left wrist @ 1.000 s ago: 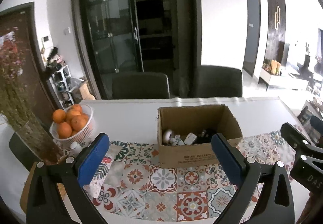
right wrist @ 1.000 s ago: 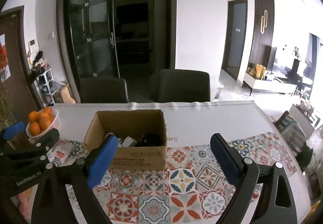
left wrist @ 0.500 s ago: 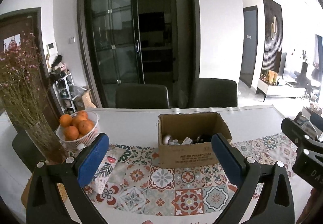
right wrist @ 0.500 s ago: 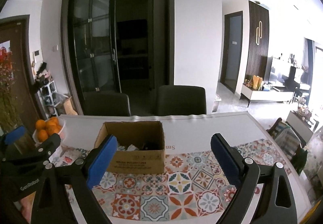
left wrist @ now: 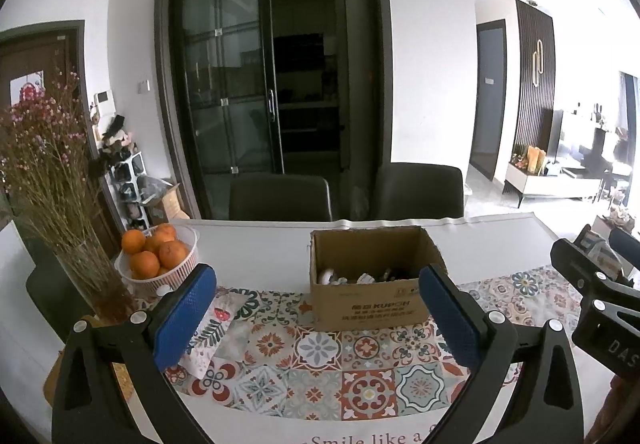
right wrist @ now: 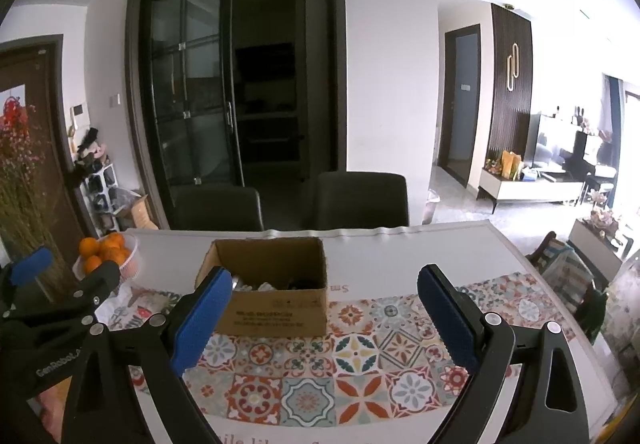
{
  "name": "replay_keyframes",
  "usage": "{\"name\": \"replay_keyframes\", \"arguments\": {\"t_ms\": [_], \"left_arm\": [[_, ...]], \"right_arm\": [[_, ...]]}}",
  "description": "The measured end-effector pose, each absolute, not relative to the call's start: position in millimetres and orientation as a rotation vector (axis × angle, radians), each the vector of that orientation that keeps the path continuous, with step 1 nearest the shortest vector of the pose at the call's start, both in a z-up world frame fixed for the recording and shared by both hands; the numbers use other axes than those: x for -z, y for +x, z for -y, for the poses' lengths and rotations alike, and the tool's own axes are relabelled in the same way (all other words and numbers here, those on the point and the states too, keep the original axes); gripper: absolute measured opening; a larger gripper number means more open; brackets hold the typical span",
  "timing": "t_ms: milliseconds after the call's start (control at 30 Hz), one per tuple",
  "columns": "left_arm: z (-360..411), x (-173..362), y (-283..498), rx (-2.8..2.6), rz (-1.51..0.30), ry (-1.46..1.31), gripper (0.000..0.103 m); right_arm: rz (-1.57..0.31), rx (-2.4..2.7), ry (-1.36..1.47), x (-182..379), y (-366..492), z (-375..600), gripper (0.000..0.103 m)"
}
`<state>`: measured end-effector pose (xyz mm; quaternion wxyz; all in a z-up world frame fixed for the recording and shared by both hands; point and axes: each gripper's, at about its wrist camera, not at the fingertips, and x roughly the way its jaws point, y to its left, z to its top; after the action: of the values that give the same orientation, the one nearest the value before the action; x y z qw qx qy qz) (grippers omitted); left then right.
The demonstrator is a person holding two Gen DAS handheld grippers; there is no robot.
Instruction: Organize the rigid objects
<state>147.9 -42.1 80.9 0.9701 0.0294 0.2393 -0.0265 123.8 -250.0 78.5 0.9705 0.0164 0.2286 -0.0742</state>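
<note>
An open cardboard box (left wrist: pixel 372 306) stands on the patterned table mat (left wrist: pixel 320 372); it also shows in the right wrist view (right wrist: pixel 276 312). Several small white and dark objects (left wrist: pixel 360 278) lie inside it. My left gripper (left wrist: pixel 316 316) is open and empty, held back from the box above the mat's near part. My right gripper (right wrist: pixel 324 318) is open and empty, to the right of the left one, also short of the box. The right gripper's body shows at the right edge of the left wrist view (left wrist: pixel 592 296).
A white basket of oranges (left wrist: pixel 158 264) and a glass vase of dried flowers (left wrist: pixel 92 276) stand at the left. A patterned pouch (left wrist: pixel 212 328) lies on the mat beside the basket. Two dark chairs (left wrist: pixel 280 197) stand behind the white table (left wrist: pixel 256 244).
Both grippers have pulled back and tilted up, so the box looks smaller and farther and more of the room shows. Both stay open and empty.
</note>
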Motion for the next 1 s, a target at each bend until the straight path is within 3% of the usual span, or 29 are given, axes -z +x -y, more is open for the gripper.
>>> {"name": "replay_keyframes", "arguments": {"t_ms": [1000], "left_arm": [[50.6,-88.6,134.7,0.078,-0.448,0.063,0.103]], "right_arm": [[-0.430,0.145,0.040,-89.6,108.2,255.5,0.095]]}}
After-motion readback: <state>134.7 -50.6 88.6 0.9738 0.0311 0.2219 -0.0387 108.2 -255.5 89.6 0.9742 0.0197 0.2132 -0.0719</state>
